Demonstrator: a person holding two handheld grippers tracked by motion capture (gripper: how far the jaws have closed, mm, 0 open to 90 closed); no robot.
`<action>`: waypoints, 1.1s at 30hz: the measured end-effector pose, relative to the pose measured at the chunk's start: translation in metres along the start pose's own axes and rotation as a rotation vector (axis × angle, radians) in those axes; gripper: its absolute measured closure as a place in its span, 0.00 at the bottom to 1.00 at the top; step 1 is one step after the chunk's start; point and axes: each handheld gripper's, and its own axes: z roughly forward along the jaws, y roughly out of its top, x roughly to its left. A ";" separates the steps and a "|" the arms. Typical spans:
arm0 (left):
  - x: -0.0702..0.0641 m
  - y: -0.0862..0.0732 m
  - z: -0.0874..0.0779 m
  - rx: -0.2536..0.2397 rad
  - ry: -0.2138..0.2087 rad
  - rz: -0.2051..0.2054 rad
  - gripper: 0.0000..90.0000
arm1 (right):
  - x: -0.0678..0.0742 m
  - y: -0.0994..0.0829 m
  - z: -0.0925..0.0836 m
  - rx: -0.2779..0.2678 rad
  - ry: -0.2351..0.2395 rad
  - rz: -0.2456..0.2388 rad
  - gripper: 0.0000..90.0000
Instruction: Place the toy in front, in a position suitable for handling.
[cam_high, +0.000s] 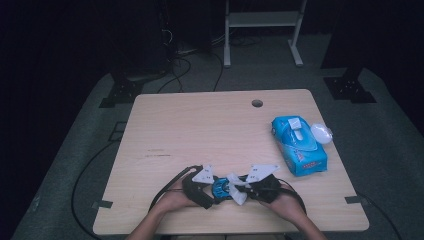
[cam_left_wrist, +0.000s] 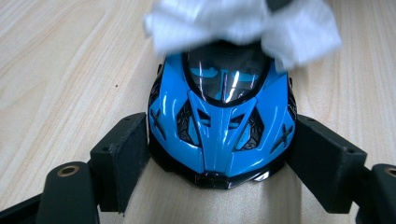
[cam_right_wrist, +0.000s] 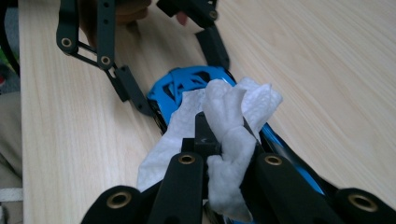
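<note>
Glossy blue toy car (cam_left_wrist: 222, 126) clamped and wiped near the desk's (cam_high: 200, 125) front edge.

The left gripper (cam_left_wrist: 217, 158) presses its black foam-faced pads on the car's flanks — a smooth, wedge-shaped shell with dark vents. The right gripper (cam_right_wrist: 224, 140) is pinched tight on a crumpled white wet wipe (cam_right_wrist: 229, 140) lying over the car's body. A soft blue wipes packet (cam_high: 298, 145) rests near the right edge.
</note>
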 end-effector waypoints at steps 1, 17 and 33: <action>0.000 0.000 0.000 0.001 -0.001 0.001 0.25 | 0.002 0.002 0.004 0.004 0.010 -0.004 0.93; 0.001 0.001 0.001 0.000 -0.004 0.006 0.26 | 0.005 0.015 0.021 0.035 0.103 -0.008 0.93; 0.001 0.001 0.001 0.001 -0.009 0.012 0.26 | 0.005 0.040 0.047 0.124 0.164 -0.044 0.93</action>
